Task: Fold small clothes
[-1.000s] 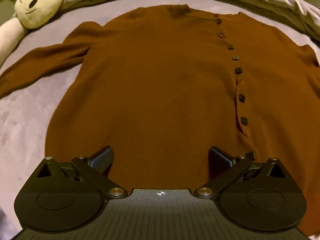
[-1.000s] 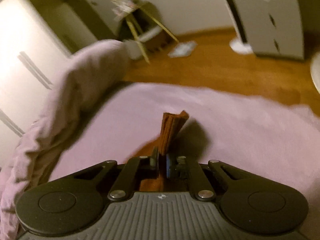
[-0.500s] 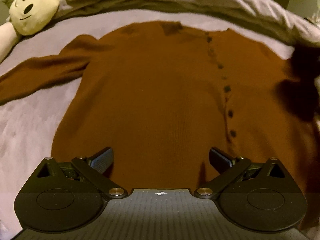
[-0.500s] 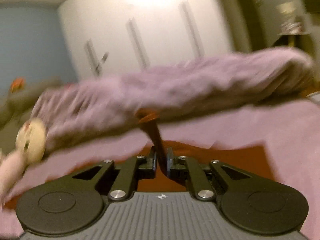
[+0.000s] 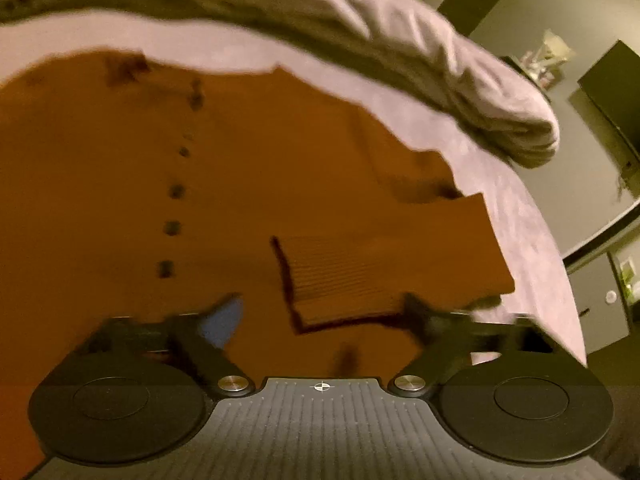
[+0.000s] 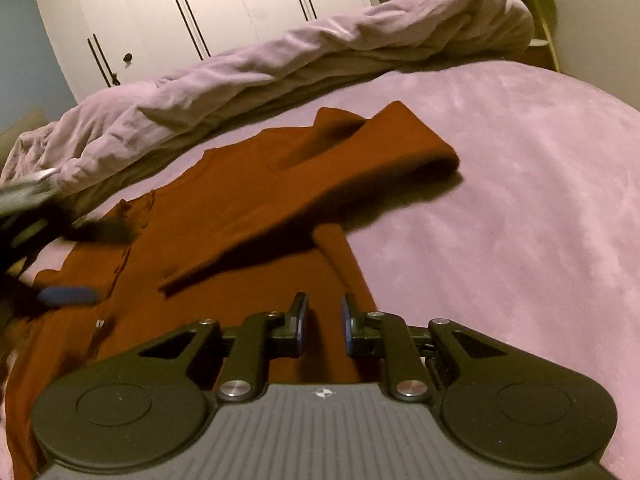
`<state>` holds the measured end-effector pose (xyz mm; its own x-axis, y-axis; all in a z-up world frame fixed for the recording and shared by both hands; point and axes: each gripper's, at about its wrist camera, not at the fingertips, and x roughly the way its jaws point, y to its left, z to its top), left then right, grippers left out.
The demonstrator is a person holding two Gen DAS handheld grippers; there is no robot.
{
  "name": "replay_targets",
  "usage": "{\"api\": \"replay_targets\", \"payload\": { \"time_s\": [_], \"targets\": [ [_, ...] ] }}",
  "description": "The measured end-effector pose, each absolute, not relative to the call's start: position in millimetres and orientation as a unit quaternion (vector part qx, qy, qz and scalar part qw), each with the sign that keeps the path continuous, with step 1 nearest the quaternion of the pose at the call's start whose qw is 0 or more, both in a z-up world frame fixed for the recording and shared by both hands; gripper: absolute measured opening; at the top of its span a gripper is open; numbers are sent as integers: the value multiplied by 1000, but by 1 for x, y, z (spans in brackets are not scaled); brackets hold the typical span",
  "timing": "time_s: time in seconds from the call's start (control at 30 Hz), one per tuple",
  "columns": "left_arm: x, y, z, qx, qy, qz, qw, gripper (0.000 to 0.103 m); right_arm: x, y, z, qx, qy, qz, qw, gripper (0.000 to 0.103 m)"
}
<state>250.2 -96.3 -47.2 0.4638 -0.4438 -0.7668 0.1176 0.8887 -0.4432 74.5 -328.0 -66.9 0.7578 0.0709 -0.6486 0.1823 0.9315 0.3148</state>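
Fingers of the right gripper (image 6: 324, 320) stand a little apart at lower centre of the right view, holding nothing, poised low over the cardigan (image 6: 224, 216). That pose looks like one taken just past a release: the sleeve (image 6: 360, 168) lies doubled across the body, its bend at centre right and its cuff (image 5: 340, 280) at lower centre of the left view. Laid so, it narrows the garment for a later fold, I judge. In the left view the left gripper (image 5: 320, 312) is spread wide and empty, low over the front near the buttons (image 5: 172, 228). The cardigan lies flat on the bed (image 6: 520, 200). Beyond, a bunched duvet (image 6: 320, 56) crosses the top.
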Motion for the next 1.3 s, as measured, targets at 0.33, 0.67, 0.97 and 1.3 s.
{"api": "replay_targets", "payload": {
  "time_s": [0.33, 0.67, 0.97, 1.3],
  "targets": [
    [275, -107, -72, -211, 518, -169, 811, 16, 70, -331, -74, 195, 329, -22, 924, 16],
    [273, -81, 1, -123, 414, -190, 882, 6, 72, -326, -73, 169, 332, -22, 928, 16],
    [271, 26, 2, -81, 393, -58, 914, 6, 75, -320, -67, 137, 341, -24, 930, 17],
    [268, 64, -22, -102, 397, -24, 912, 6, 115, -342, -49, 300, 324, 22, 897, 33]
  ]
}}
